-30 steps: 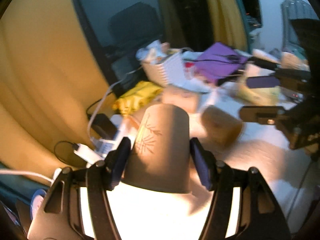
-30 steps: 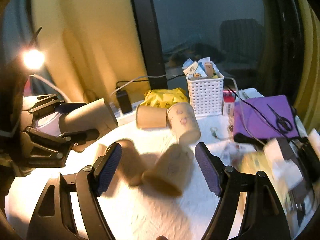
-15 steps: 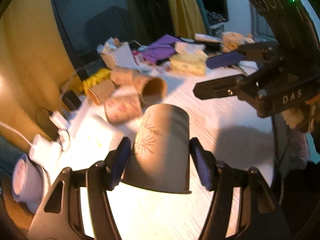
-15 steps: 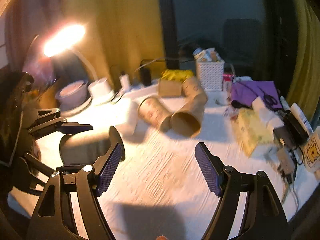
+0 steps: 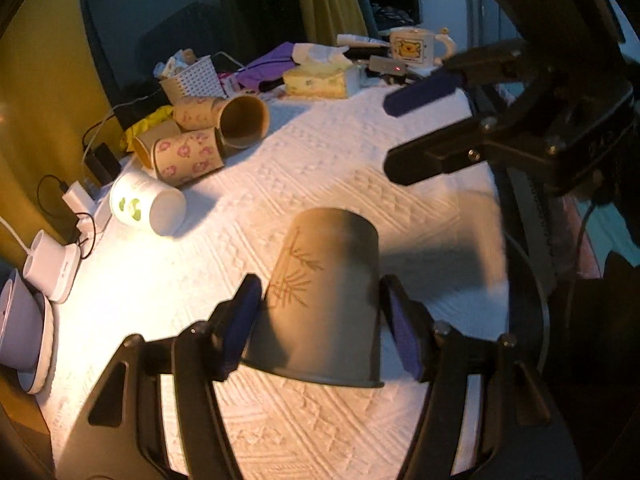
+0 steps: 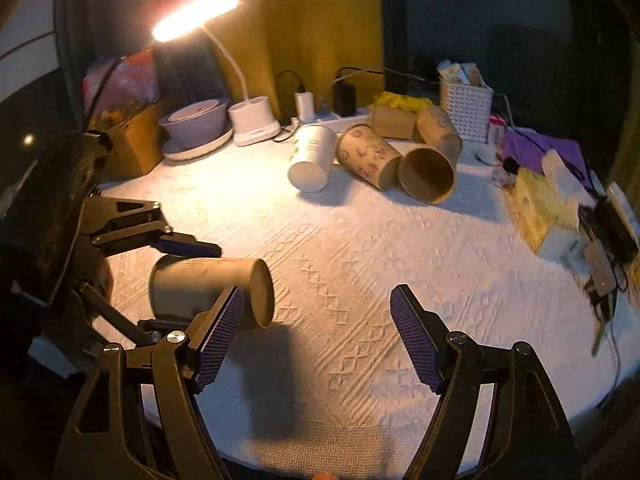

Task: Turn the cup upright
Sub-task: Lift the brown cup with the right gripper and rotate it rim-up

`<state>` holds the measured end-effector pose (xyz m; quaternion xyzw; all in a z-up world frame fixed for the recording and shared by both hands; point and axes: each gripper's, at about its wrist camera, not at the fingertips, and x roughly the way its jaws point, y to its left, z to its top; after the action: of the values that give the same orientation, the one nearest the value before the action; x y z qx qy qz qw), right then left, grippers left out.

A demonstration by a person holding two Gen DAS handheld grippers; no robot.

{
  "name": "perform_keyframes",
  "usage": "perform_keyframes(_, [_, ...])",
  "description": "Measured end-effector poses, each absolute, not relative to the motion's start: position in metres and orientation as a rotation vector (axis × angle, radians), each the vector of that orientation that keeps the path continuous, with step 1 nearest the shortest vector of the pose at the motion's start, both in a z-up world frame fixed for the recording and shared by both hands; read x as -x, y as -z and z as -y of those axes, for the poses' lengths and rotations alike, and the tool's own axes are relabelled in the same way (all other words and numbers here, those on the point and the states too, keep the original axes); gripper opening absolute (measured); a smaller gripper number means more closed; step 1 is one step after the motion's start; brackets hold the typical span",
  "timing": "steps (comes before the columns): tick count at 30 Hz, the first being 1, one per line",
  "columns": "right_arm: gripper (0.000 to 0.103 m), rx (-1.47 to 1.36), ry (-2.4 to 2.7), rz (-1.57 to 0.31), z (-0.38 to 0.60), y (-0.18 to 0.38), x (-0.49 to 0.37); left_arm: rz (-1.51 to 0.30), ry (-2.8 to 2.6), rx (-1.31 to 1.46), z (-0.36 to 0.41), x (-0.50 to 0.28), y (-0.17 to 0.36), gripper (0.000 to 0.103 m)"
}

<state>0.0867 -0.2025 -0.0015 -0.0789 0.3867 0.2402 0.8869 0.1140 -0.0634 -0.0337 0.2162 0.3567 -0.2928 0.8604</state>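
The left gripper (image 5: 320, 320) has its jaws closed on the brown cup (image 5: 324, 300), holding it clear above the white tablecloth (image 6: 360, 248). In the right wrist view the cup lies roughly on its side, closed base toward the table's middle, so the pickup looks done and the turn to upright is only partly made; setting it down remains. The right gripper (image 6: 316, 336) hangs beside it, jaws wide apart and empty. Farther back, four paper cups (image 6: 376, 160) lie tipped over.
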Motion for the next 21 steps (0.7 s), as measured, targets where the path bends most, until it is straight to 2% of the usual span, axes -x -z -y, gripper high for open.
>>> perform_keyframes(4, [0.079,0.204,-0.529,-0.813,0.194,0.004,-0.087,-0.754,0.624,-0.462,0.064,-0.115,0.035,0.065])
perform_keyframes(11, [0.079,0.286,-0.607,-0.833,0.180,0.009,-0.091,-0.773,0.666,-0.385,0.057,-0.113,0.035,0.086])
perform_keyframes(16, [0.079,0.444,-0.744,-0.852,0.158,0.011,-0.092,-0.758,0.659,-0.325,0.048,-0.101,0.034,0.087])
perform_keyframes(21, [0.079,0.725,-0.887,-0.832,0.126,0.017,-0.081,-0.710,0.608,-0.190,0.018,-0.083,0.025,0.087])
